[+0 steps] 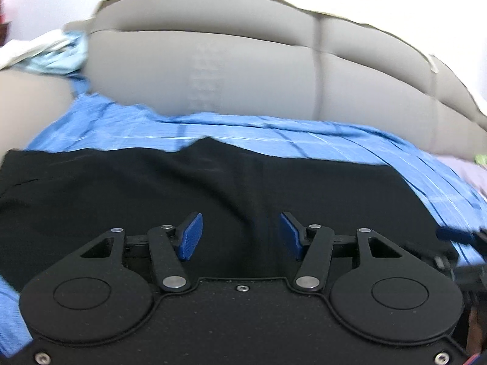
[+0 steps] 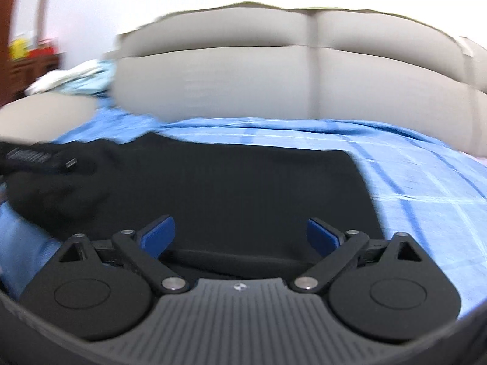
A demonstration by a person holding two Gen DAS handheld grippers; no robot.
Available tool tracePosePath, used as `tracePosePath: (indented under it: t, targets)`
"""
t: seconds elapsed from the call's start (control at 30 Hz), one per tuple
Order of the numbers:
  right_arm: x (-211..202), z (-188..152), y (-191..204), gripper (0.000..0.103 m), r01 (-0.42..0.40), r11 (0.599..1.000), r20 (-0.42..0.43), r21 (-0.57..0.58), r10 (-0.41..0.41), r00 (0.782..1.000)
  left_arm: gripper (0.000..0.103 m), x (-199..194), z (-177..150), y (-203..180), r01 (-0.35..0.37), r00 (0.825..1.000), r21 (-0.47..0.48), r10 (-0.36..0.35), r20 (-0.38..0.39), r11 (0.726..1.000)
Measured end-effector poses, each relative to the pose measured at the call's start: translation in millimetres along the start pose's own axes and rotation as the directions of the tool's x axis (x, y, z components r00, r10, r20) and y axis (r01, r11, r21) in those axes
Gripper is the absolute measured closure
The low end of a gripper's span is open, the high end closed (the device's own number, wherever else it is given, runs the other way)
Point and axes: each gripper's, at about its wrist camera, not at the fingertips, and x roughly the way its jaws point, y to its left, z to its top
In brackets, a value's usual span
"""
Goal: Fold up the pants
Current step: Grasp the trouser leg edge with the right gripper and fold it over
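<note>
Black pants (image 1: 152,188) lie flat on a blue checked bedsheet (image 1: 274,137). They also show in the right wrist view (image 2: 243,182), with a folded edge close under the fingers. My left gripper (image 1: 241,234) is open and empty, low over the pants. My right gripper (image 2: 240,234) is open and empty over the pants near their right edge. The left gripper (image 2: 36,164) shows blurred at the left of the right wrist view. Part of the right gripper (image 1: 456,237) shows blurred at the right edge of the left wrist view.
A grey padded headboard (image 1: 213,70) rises behind the bed. A grey pillow (image 2: 45,112) and crumpled light cloth (image 2: 76,79) lie at the far left. Wooden furniture (image 2: 18,30) stands beyond. Bare sheet (image 2: 426,182) lies to the right of the pants.
</note>
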Motion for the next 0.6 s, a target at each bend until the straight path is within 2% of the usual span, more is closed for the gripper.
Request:
tracePosePath:
  t: [0.13,0.23,0.27,0.3,0.4,0.57,0.6]
  targets:
    - [3,-7,-25,0.012,0.102,0.993,-0.006,0.061,-0.102,0.995,0.056,12,-12,-36,0.029,0.999,0.052,-0.027,-0.036,0.998]
    - [10,-18,-31,0.016,0.15,0.988,-0.049,0.039,-0.148,0.988,0.057,20,-27,-54,0.006,0.997,0.06,-0.001,-0.079,0.998]
    - [11,-22,-31,0.016,0.153,0.988,-0.062,0.027,-0.151,0.987,0.057,24,-33,-58,-0.015,0.995,0.064,0.021,-0.102,0.998]
    - [15,-28,-30,0.016,0.154,0.988,-0.074,0.008,-0.153,0.985,0.058,22,-40,-61,-0.034,0.996,0.079,0.04,-0.08,0.996]
    - [18,-36,-28,0.014,0.14,0.99,-0.034,-0.034,-0.141,0.989,0.058,16,-50,-69,-0.067,0.996,0.141,0.075,-0.052,0.988]
    - [22,-37,-35,0.011,0.114,0.993,-0.029,-0.029,-0.115,0.993,0.056,16,-47,-63,-0.073,0.995,0.091,0.079,-0.063,0.993]
    - [22,-38,-35,0.011,0.111,0.993,-0.026,-0.03,-0.112,0.993,0.052,17,-47,-61,-0.082,0.994,0.084,0.088,-0.068,0.993]
